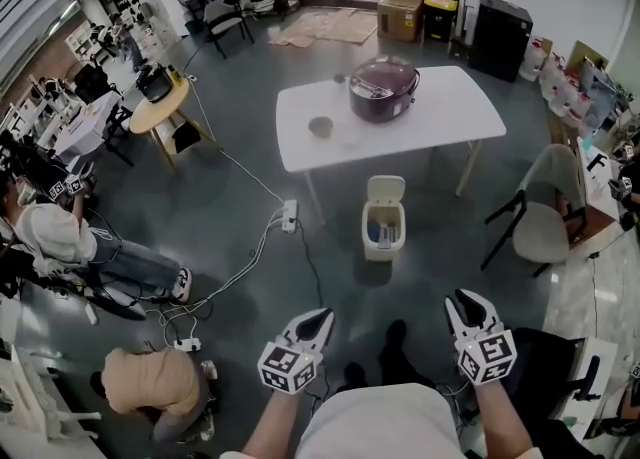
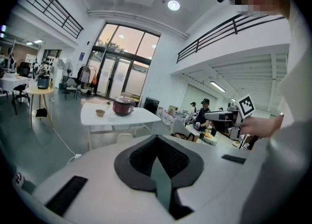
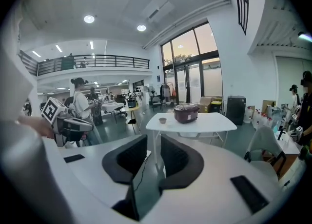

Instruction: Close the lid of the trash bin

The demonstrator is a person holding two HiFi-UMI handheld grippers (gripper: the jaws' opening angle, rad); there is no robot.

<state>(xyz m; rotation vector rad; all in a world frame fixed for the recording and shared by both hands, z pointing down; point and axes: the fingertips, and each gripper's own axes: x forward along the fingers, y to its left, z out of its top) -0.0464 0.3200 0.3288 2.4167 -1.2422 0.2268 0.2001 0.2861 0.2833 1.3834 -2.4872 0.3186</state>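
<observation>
A small white trash bin (image 1: 384, 229) stands on the grey floor in front of the white table (image 1: 460, 117), its lid (image 1: 386, 188) raised upright at the back. In the left gripper view only the bin's lid (image 2: 125, 138) peeks over the gripper body. Both grippers are held low and near the person's body, well short of the bin. My left gripper (image 1: 322, 317) (image 2: 156, 138) has its tips together with nothing between them. On my right gripper (image 1: 462, 299) (image 3: 153, 146) the jaws stand apart, and only floor shows through the gap.
A maroon rice cooker (image 1: 383, 88) and a small bowl (image 1: 320, 127) sit on the table. A pale chair (image 1: 541, 228) stands to the bin's right. A power strip with cables (image 1: 289, 215) lies to its left. People sit at far left near a round wooden table (image 1: 158, 107).
</observation>
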